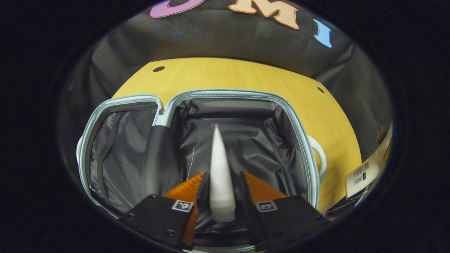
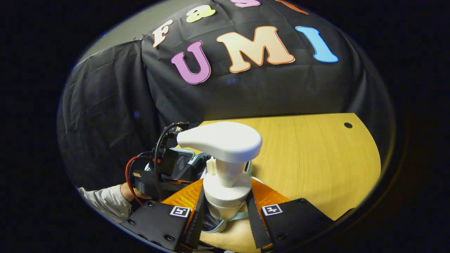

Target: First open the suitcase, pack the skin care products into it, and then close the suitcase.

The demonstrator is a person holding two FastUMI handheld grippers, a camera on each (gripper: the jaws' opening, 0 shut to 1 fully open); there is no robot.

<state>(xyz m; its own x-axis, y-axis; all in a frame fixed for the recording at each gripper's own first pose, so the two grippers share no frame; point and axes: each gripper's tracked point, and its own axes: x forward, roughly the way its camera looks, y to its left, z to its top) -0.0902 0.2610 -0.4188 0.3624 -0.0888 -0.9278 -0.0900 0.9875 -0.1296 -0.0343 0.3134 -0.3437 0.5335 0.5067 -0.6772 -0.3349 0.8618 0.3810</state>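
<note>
In the left gripper view the suitcase point(image 1: 299, 126) lies open on the wooden table, pale blue rim, dark lining in both halves. My left gripper point(image 1: 222, 182) hangs over its right half, shut on a white squeeze tube point(image 1: 219, 165) that points away, cap end toward the camera. In the right gripper view my right gripper point(image 2: 226, 196) is shut on the collar of a white pump bottle point(image 2: 225, 158), pump head upright above the fingers. Behind it I see the other gripper point(image 2: 158, 172) and a sleeved hand point(image 2: 116, 196) above the suitcase rim point(image 2: 197, 158).
The wooden table point(image 2: 309, 165) stretches to the right of the suitcase, with small dark holes near its far edge. A white suitcase handle point(image 1: 320, 154) sticks out on the right side. A white labelled object point(image 1: 365, 172) lies at the table's right edge.
</note>
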